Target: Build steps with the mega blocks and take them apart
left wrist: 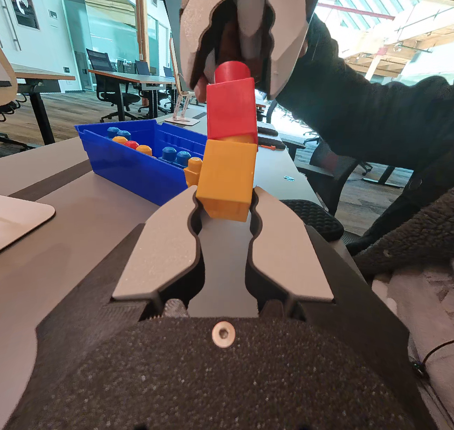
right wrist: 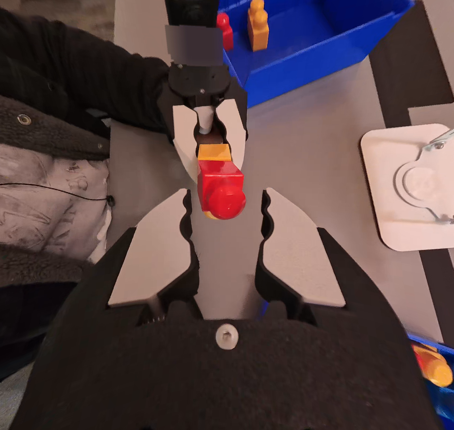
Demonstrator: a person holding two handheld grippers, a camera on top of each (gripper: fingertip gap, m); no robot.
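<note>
Red block [left wrist: 229, 109] tilted atop orange block [left wrist: 226, 182]

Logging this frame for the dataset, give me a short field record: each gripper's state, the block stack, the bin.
left gripper: shut on orange block, holding it above the table
right gripper: open, above the stack, fingers either side of the red block's stud, contact unclear
red block: on top of the orange block, tilted, partly unseated
blue bin: on the table behind the stack, holds blue, orange and red blocks
</note>
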